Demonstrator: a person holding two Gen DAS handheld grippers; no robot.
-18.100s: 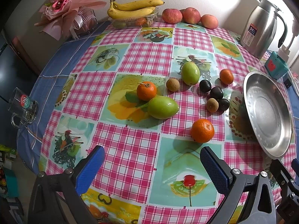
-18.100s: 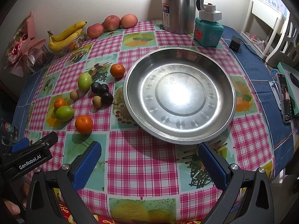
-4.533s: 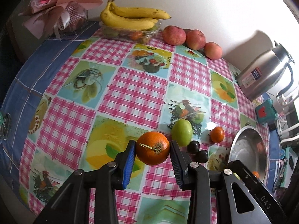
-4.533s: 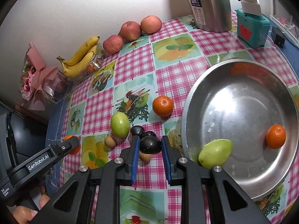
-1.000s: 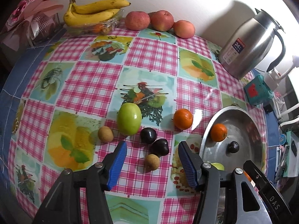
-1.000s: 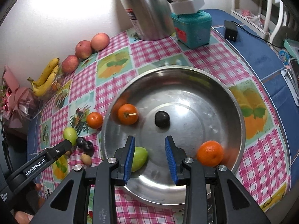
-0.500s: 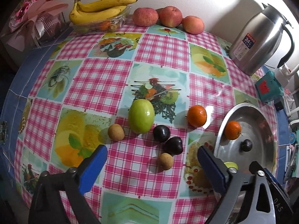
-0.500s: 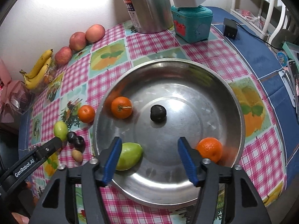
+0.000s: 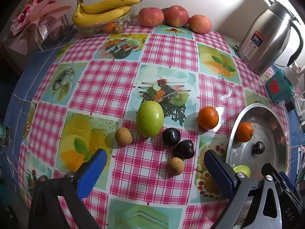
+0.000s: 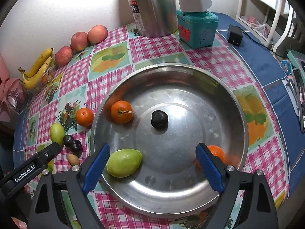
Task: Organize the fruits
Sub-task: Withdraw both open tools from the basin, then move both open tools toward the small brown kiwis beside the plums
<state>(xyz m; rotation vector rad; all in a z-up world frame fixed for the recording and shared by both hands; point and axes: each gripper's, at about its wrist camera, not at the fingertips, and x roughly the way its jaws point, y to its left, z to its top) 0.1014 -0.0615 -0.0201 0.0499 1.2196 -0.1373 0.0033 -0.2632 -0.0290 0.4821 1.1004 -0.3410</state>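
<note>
Both tongs have just been opening and stand wide, nothing between them. The right tongs (image 10: pixel 152 168) hang over the steel pan (image 10: pixel 236 114), which now holds a dark plum (image 10: pixel 159 119), two oranges and a green fruit. The left tongs (image 9: pixel 154 168) face six fruits left on the worktop (image 9: pixel 106 84).

Both black tools carry blue ribbed pads (image 10: pixel 96 168), silver screws, apparently "GenRobot.AI" lettering.
</note>
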